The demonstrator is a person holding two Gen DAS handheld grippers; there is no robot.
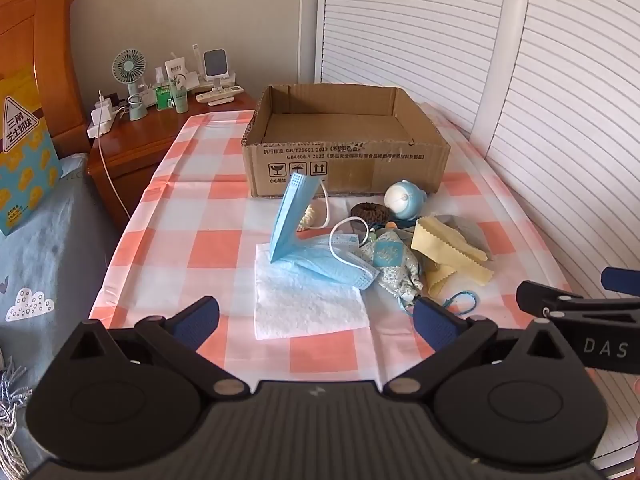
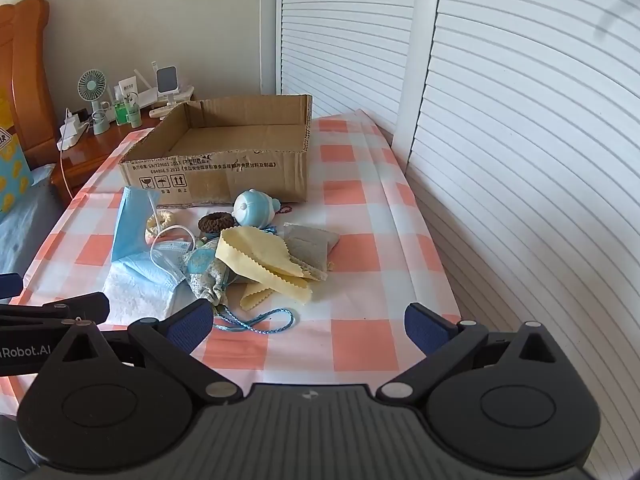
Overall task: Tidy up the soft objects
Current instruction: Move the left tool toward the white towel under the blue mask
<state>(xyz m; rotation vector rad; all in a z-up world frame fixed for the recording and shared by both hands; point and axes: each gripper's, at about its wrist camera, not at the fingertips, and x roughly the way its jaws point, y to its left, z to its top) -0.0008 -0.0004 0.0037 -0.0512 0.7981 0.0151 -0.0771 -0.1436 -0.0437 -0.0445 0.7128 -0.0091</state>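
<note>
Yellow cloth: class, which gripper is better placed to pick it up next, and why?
Probably the right gripper. Its open, empty jaws face the yellow cloth almost straight ahead, while the left gripper fronts the white tissue and blue masks.

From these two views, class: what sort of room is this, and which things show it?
Most likely a bedroom: a wooden headboard, a nightstand with a small fan, and louvred closet doors beside the checked table.

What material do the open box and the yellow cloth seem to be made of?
The box: corrugated cardboard, matte brown, with torn fluted edges and printed marks. The yellow cloth: probably thin microfibre or similar fabric, matte; its edges are cut zigzag and it folds limply.
</note>
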